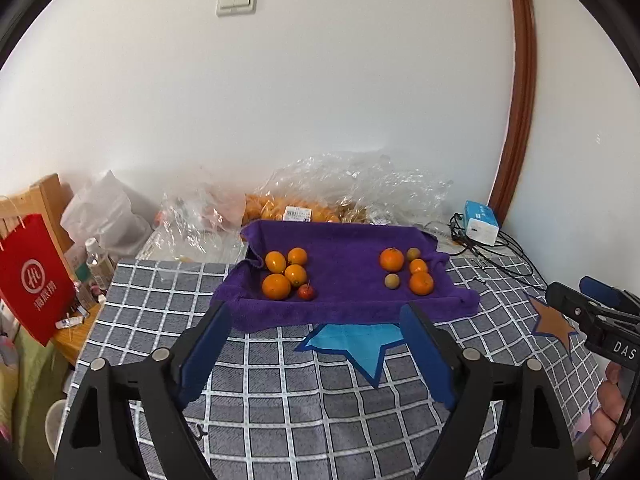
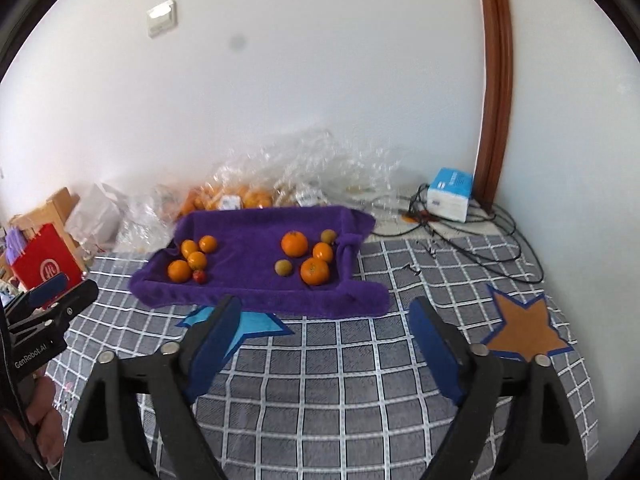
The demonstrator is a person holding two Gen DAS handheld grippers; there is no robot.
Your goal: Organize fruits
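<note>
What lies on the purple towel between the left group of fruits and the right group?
Nothing: between the left group and the right group the purple towel is bare. Both wrist views show this gap.

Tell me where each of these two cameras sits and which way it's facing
Left wrist view: sits on the left gripper, looking forward and down at the purple towel; its own open jaws show, plus the right gripper and a hand at right.
Right wrist view: sits on the right gripper, facing the same towel; its open jaws show, plus the left gripper at left.
Shared: towel with fruit, checked cloth, blue star, white wall.
</note>
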